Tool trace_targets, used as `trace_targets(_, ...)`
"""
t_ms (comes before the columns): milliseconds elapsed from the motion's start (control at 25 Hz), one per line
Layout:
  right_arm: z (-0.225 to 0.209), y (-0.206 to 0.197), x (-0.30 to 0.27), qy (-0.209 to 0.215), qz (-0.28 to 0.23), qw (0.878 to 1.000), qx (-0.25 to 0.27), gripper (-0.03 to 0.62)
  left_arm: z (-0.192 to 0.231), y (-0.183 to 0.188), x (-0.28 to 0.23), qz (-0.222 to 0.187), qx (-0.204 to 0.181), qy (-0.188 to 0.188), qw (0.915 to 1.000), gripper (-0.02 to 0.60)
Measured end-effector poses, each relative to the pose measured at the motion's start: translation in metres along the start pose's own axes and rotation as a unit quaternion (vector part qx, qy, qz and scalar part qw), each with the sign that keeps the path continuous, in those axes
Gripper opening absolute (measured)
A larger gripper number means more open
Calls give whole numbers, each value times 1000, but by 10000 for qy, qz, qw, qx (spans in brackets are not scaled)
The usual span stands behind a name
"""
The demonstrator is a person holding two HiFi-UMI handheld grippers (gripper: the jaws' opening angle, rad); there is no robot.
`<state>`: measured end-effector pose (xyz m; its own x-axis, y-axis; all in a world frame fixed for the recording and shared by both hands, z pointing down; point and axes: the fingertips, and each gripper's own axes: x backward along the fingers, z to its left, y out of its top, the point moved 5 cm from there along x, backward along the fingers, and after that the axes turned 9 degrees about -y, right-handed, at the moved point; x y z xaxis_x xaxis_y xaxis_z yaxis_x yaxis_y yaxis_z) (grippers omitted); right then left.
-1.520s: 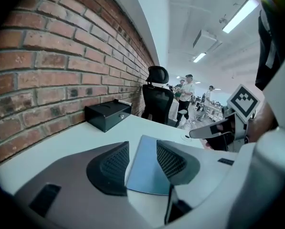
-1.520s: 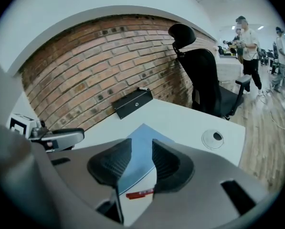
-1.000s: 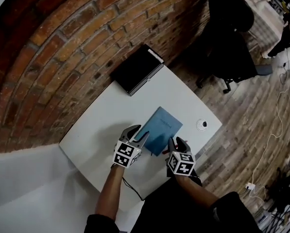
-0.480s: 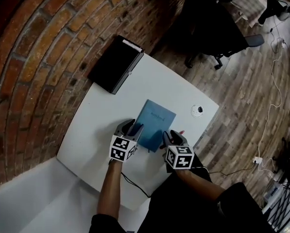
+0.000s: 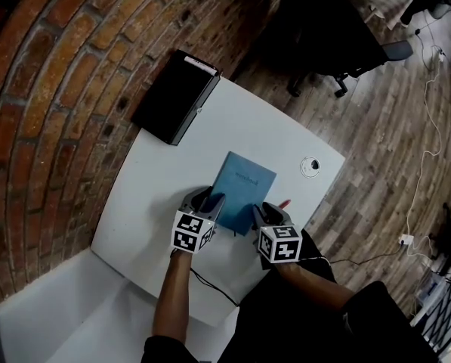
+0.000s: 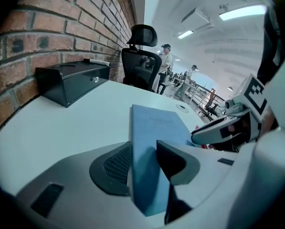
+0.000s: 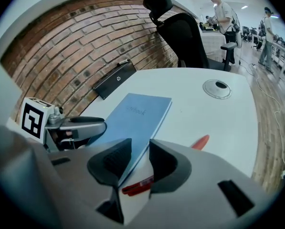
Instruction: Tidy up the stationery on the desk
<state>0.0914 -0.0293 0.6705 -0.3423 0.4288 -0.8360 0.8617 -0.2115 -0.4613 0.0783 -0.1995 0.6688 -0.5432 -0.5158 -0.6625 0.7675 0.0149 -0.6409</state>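
A blue notebook (image 5: 244,190) lies on the white desk (image 5: 157,180), with both grippers at its near edge. My left gripper (image 5: 209,201) is shut on the near left corner; in the left gripper view the cover (image 6: 154,128) stands tilted between the pads of the left gripper (image 6: 147,161). My right gripper (image 5: 261,212) is open at the near right corner. In the right gripper view the notebook's edge (image 7: 135,116) runs in beside the left finger of the right gripper (image 7: 140,156). A red pen (image 7: 199,142) lies on the desk under that gripper, its tip showing in the head view (image 5: 285,203).
A black box (image 5: 176,97) stands at the desk's far left corner against the brick wall. A round cable grommet (image 5: 310,167) sits near the right edge. A black office chair (image 7: 185,32) stands beyond the desk. People stand far off in the room.
The head view has shifted a little. Both grippers stay at the notebook's near edge, and the left jaws have drawn in on its corner.
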Motion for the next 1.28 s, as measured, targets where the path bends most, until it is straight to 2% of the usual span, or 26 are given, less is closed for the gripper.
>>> trace_targets(240,1,0,-4,-93,280,9990,-323,127,-1,-1,0,14,40,20,10000,167)
trace_targets(560,-1,2,-5,-126,380,9979,-516,117,-1,-1,1,3,115,44,9999,153)
trace_targets(880,-2,4,-5,-69,547,9977,-406,107,-3,-3,4,-30,217,148,9997,141)
trace_targets(1280,3,9,-9,61,662,9976,-186,90,-9,-19,19,-271,468,521,9972,129)
